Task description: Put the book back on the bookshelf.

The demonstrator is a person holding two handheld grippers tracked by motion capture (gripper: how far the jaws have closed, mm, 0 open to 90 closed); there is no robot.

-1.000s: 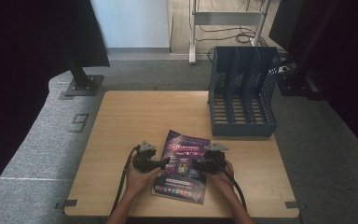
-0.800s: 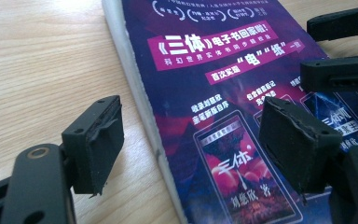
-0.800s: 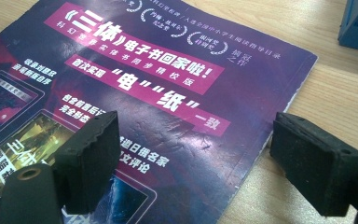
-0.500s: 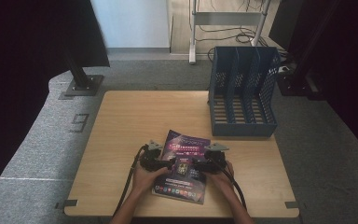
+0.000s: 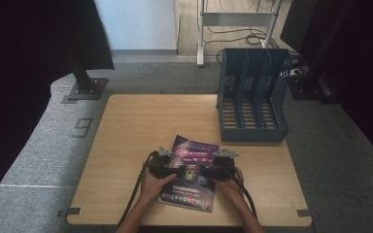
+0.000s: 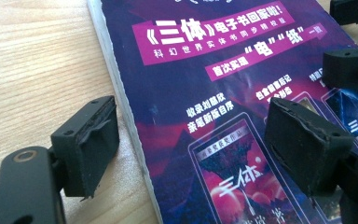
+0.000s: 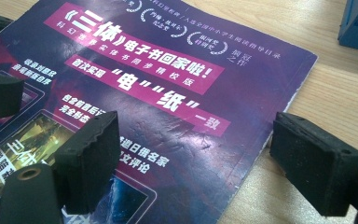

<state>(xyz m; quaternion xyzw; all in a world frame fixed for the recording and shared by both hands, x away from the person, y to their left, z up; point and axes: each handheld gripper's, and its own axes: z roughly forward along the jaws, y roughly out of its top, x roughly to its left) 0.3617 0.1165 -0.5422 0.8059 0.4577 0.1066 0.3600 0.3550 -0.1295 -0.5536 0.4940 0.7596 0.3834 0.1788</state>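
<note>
The magazine (image 5: pixel 193 171) lies on the table (image 5: pixel 126 131) near its near edge. The file rack (image 5: pixel 252 94) stands at the far right, apart from it. The 2 grippers, left gripper (image 5: pixel 175 171) and right gripper (image 5: pixel 209 171), sit over the magazine's left and right sides.

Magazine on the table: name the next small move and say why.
Probably close both jaws. The left hand-held gripper straddles one side edge of the magazine, the right hand-held gripper straddles the opposite edge, and both are open, so neither grips it yet.
</note>
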